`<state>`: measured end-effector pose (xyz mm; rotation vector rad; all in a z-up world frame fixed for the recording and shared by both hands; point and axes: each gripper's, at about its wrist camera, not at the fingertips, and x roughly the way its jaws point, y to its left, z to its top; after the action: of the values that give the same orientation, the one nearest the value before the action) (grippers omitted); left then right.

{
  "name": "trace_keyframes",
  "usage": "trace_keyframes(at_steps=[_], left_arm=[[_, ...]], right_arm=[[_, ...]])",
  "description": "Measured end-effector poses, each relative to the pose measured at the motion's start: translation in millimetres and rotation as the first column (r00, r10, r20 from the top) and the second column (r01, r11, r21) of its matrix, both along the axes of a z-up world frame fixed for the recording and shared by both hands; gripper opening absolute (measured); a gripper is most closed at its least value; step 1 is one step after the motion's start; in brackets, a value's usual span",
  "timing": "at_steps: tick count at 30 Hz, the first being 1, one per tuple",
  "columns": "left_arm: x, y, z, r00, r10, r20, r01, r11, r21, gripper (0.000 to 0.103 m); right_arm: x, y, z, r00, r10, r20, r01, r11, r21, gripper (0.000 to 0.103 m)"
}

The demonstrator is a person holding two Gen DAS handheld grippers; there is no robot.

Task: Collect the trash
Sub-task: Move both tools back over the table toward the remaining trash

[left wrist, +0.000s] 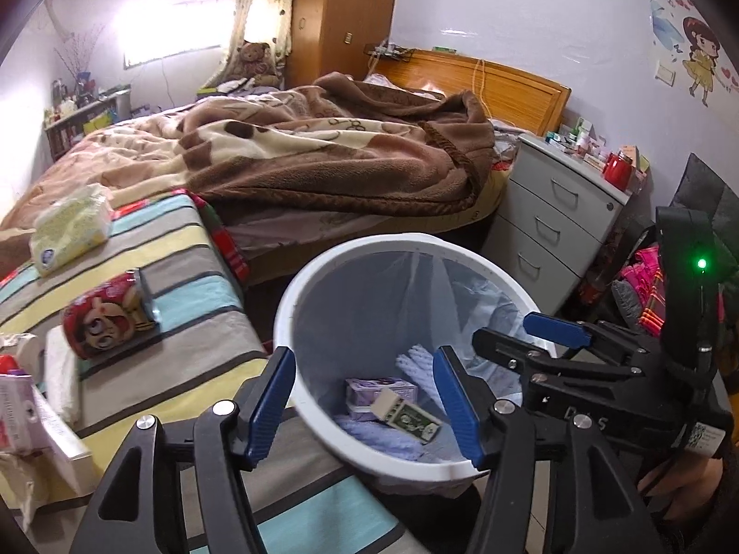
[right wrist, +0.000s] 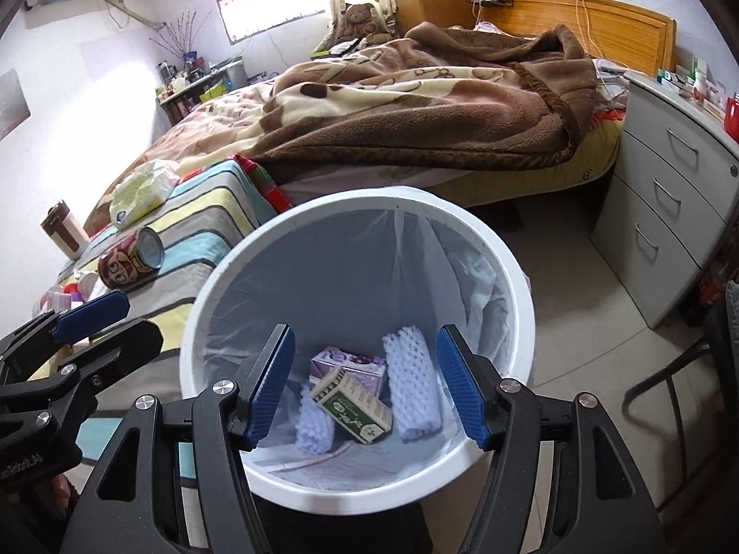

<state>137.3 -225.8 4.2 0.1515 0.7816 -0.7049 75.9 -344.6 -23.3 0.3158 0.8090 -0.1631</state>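
Observation:
A white trash bin (left wrist: 369,242) (right wrist: 369,196) with a clear liner stands on the floor beside a striped-cloth table (left wrist: 194,249). Inside lie a purple box (right wrist: 351,362), a green-and-cream box (right wrist: 353,404) and two white foam nets (right wrist: 411,383). My right gripper (right wrist: 366,330) (left wrist: 522,337) hangs open over the bin's mouth with nothing between its fingers. My left gripper (left wrist: 364,353) (right wrist: 115,323) is open and empty too, above the bin's near-left rim. A red cartoon can (left wrist: 106,318) (right wrist: 131,263) lies on its side on the striped cloth.
A tissue pack (left wrist: 69,231) and a brown-and-white cup (right wrist: 62,231) also sit on the striped cloth, and boxes (left wrist: 27,415) stand at its near left. Behind are a bed with a brown blanket (left wrist: 323,152) and a grey drawer cabinet (right wrist: 669,212). A chair frame (right wrist: 669,369) stands at the right.

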Motion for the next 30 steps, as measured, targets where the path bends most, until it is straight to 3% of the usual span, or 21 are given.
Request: trace_keyframes(at_steps=[14,24,30], left_arm=[[-9.6,70.7,16.7,0.992,0.114,0.057,-0.112,0.993,-0.03,0.062],[-6.2,150.2,15.4,0.961,0.266,0.078,-0.265,0.964,-0.022,0.062],[2.5,197.9,12.3,0.929,0.363,0.066,-0.362,0.932,-0.03,0.062]], right_arm=[[6.8,41.6,20.9,0.983,0.11,0.149,-0.11,0.994,-0.01,0.065],[29.2,81.8,22.4,0.964,0.216,0.155,-0.216,0.976,-0.019,0.065],[45.8,107.4,25.5,0.948,0.28,0.151,-0.278,0.96,-0.036,0.065]])
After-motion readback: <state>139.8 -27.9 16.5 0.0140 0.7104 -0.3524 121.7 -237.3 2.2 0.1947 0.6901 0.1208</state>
